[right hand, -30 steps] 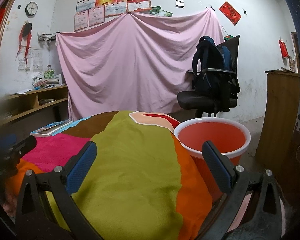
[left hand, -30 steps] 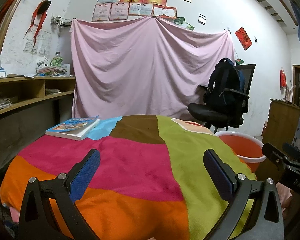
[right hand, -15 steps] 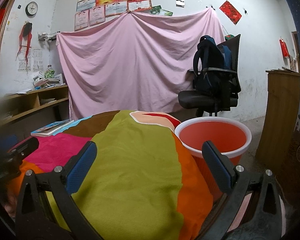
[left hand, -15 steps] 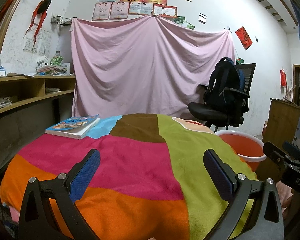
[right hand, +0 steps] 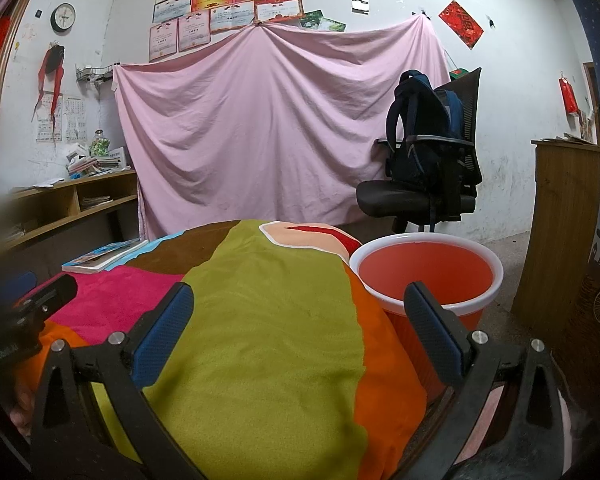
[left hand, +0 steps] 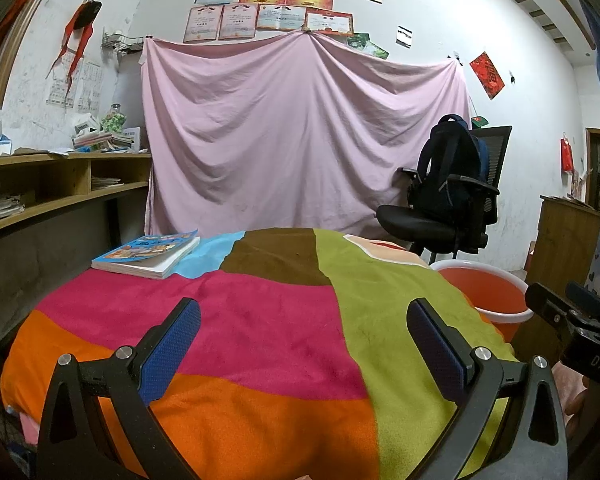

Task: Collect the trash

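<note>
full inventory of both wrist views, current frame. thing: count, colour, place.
blanket: 1, multicolour patches, covering the table in front of both grippers
book: 1, blue cover, far left of the blanket
bucket: 1, orange with white rim, on the floor right of the table, looks empty
sheet: 1, pink, hung on the back wall
office chair: 1, black, right of the sheet
backpack: 1, dark blue, on the chair
certificates: about ten, above the sheet
clock: 1, upper left wall
shelf: 1, wooden, left wall, cluttered
cabinet: 1, wooden, far right
trash: none visible
left gripper: open, empty
right gripper: open, empty
</note>
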The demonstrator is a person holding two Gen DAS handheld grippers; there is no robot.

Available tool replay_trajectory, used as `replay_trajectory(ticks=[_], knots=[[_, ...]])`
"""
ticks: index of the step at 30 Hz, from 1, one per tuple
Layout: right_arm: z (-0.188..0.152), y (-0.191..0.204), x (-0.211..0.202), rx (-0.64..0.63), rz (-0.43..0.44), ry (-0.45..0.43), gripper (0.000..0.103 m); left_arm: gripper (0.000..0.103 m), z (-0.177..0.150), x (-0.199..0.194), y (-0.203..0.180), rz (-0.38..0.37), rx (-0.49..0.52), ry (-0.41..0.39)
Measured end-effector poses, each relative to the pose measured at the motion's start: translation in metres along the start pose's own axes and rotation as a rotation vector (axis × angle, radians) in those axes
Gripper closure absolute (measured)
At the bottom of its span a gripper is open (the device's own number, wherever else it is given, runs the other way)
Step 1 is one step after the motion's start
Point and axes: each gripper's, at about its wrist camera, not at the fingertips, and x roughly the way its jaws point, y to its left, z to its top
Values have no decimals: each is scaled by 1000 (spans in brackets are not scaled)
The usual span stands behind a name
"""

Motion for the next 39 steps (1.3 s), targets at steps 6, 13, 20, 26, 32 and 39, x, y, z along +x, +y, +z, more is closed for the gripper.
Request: replay_trajectory(ticks=[6, 13, 20, 26, 32, 39], knots=[[0, 0, 0, 0, 0, 0, 0, 2, 0, 0, 0, 0, 2, -1], [0, 1, 0, 0, 0, 0, 0, 2, 0, 0, 0, -1, 2, 0], [0, 1, 0, 1, 0, 0, 0, 2, 0, -1, 0, -1, 5, -2], [0, 1, 0, 1, 0, 1, 0, 2, -1, -1, 0, -1, 5, -2], [1, 2, 0, 1, 0, 2, 0, 2, -1, -1, 0, -1, 6, -2], [-2, 3, 1, 1, 1, 3, 0, 2, -1, -1, 0, 0, 6, -3]])
